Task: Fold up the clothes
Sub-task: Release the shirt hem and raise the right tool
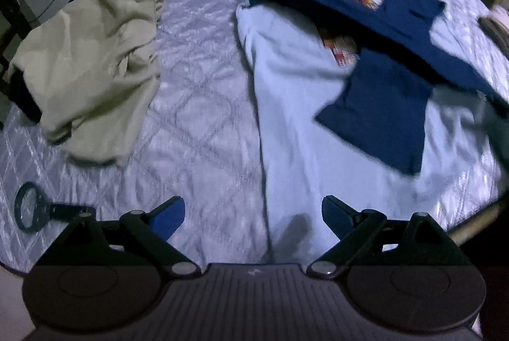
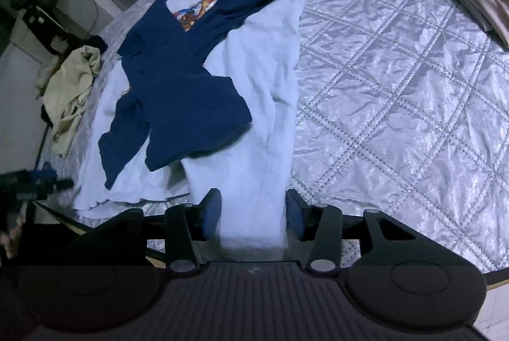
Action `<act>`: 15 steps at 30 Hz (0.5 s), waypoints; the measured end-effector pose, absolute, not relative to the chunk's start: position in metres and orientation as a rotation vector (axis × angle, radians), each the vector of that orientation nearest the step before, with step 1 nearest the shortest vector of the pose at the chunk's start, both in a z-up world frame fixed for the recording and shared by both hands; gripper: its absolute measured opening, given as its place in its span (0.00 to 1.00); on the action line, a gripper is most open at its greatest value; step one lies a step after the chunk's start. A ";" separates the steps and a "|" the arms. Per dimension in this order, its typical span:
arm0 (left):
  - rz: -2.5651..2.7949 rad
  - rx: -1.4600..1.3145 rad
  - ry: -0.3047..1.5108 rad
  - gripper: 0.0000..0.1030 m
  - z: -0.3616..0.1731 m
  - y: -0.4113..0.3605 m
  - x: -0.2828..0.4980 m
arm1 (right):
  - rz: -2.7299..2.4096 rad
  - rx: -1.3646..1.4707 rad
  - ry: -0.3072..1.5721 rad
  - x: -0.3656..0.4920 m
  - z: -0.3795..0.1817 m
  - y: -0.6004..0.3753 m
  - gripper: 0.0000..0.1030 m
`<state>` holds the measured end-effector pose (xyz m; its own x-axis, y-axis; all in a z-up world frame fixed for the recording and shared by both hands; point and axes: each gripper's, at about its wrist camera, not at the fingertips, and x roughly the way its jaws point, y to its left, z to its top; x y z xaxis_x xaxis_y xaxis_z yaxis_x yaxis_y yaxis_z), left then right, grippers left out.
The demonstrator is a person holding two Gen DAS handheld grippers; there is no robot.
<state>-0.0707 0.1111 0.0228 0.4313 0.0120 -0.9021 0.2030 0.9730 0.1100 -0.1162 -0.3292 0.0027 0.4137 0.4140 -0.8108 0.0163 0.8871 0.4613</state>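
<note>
Shirt (image 2: 254, 150) hem apparently overhangs table (image 2: 397, 86) edge between right gripper (image 2: 253, 215) jaws.

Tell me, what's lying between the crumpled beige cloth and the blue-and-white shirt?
Nothing: only bare quilted silvery bedcover lies between the crumpled beige cloth and the blue-and-white shirt, seen in the left wrist view.

Your left gripper (image 1: 253, 213) has a black ribbed body, two round housings, black linkage arms with silver pivot screws, and blue pads (image 1: 168, 218). Your right gripper (image 2: 253, 213) matches it: same ribbed black base, silver pivots, blue pads (image 2: 212, 213).
</note>
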 end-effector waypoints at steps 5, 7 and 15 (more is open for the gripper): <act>-0.102 0.339 1.081 0.88 0.013 0.113 -0.085 | 0.249 0.453 1.098 -0.124 0.002 -0.327 0.53; -0.113 0.370 1.067 0.90 0.009 0.109 -0.086 | 0.241 0.464 1.088 -0.127 0.002 -0.327 0.53; -0.229 0.258 1.015 0.84 0.011 0.110 -0.091 | 0.209 0.537 1.033 -0.144 0.007 -0.337 0.57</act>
<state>-0.0909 0.1097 0.0112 0.5088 -0.0689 -0.8581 0.3065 0.9460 0.1058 -0.1442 -0.3374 0.0071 0.5063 0.4105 -0.7584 0.0827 0.8523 0.5166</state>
